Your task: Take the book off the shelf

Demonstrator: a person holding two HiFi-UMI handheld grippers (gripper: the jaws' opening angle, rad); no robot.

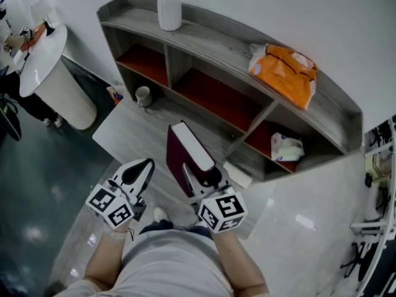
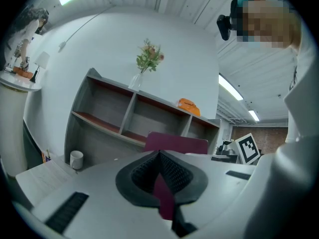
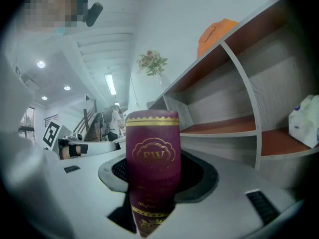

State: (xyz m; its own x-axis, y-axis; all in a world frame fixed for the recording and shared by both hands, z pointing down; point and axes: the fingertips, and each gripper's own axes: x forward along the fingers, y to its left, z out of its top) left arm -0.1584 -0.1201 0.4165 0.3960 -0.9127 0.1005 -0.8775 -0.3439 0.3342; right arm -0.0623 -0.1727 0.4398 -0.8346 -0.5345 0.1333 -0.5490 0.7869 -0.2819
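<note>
the right gripper [image 1: 199,177] pinches the maroon book [image 1: 185,153] between its jaws, which stand spread to the book's thickness with their dark pads against both covers. in the right gripper view the book [image 3: 152,153] stands upright in the right gripper [image 3: 154,164], its rounded spine with gold bands and a gold emblem turned toward the camera. in the head view the book is clear of the curved grey shelf [image 1: 216,33], held in front of the middle compartments over the grey floor, with its white page edge facing up. the left gripper [image 1: 137,173] hangs just beside it on the left, apart from the book, and the left gripper view shows its jaws [image 2: 159,156] pressed together at the tips. a maroon sliver shows low behind those tips, and i cannot tell what it is. in that view the book [image 2: 177,144] appears just past the tips. a white vase [image 1: 169,8] with a sprig and an orange bag [image 1: 284,67] sit on top of the shelf. a white package [image 1: 286,147] lies in the right-hand lower compartment. a white mug [image 1: 143,95] stands on the floor by the shelf's left end.
</note>
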